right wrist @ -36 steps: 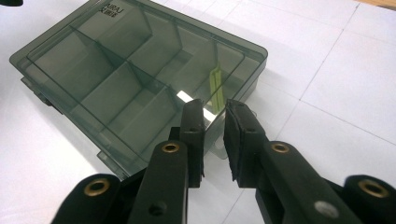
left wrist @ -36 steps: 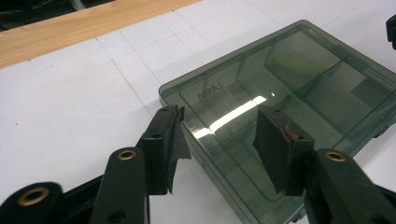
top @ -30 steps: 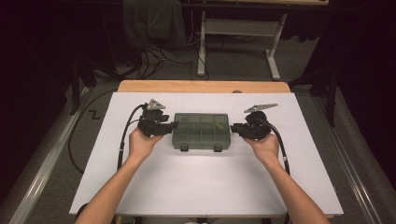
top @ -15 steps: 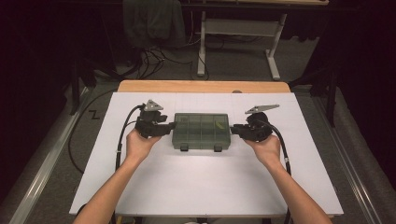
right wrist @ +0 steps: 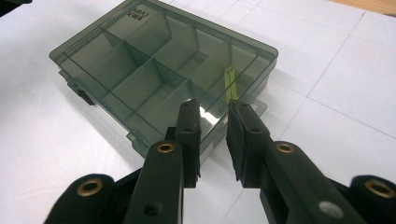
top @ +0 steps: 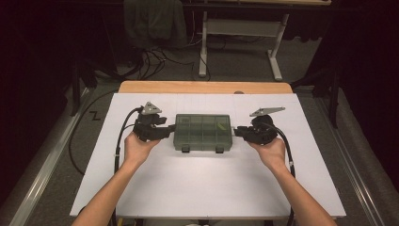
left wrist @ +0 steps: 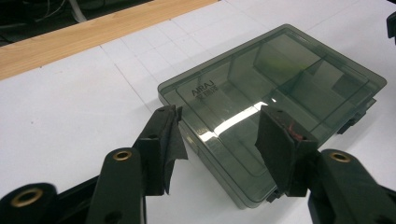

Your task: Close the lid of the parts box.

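A person's forearms are reaching in over the white surface (top: 202, 188). Beyond them the compartment box (top: 203, 132) is lying flat mid-surface, long axis running left to right, latches facing the person. The left gripper (top: 168, 130) is standing apart at its left end, jaws just widened; the right gripper (top: 236, 132) is sitting narrowly apart at its right end.

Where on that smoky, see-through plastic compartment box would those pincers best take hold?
Probably at its two short ends. The smoky see-through plastic compartment box lies flat and closed on the white table, latches toward the person. A protruding lid lip at each end suits jaws coming in level from the sides, where the left gripper and right gripper wait, open.
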The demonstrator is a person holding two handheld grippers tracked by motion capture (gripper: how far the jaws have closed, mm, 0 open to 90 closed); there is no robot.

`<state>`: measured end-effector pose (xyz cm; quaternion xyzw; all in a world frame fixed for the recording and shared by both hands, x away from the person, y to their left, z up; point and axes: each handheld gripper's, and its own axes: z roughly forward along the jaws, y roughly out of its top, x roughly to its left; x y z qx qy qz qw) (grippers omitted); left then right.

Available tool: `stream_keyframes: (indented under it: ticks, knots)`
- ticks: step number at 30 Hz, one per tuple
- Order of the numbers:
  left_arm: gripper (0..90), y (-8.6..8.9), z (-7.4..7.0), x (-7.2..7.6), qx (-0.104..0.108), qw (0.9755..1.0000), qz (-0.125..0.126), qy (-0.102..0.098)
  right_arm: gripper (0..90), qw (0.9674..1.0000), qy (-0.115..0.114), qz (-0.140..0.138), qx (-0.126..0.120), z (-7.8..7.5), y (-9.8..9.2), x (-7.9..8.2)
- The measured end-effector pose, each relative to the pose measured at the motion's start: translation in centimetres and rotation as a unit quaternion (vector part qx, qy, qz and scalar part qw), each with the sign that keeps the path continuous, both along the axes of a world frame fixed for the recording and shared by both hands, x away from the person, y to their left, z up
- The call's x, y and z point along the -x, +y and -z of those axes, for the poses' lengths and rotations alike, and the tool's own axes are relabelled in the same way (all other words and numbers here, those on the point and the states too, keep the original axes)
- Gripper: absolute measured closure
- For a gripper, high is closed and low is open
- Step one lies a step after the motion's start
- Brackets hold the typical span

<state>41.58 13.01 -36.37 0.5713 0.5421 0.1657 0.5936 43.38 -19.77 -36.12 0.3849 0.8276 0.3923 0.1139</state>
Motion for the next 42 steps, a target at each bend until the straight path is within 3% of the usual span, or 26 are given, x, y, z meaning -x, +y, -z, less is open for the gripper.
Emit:
stream_keyframes:
  ticks: [10,28,42]
  knots:
    - [45.7,0.2,0.0,0.6,-0.001,1.0000,-0.001,-0.009,75.3,1.0000,-0.004,-0.004,-0.005,0.1,-0.9,1.0]
    - [42.8,1.0,-0.2,2.1,0.019,0.9994,-0.005,-0.029,73.6,0.9995,-0.021,0.001,-0.023,0.1,-3.0,2.8]
    - [39.4,1.7,-0.4,3.1,0.021,0.9991,-0.018,-0.031,71.7,0.9988,-0.031,0.008,-0.037,0.2,-4.5,4.1]
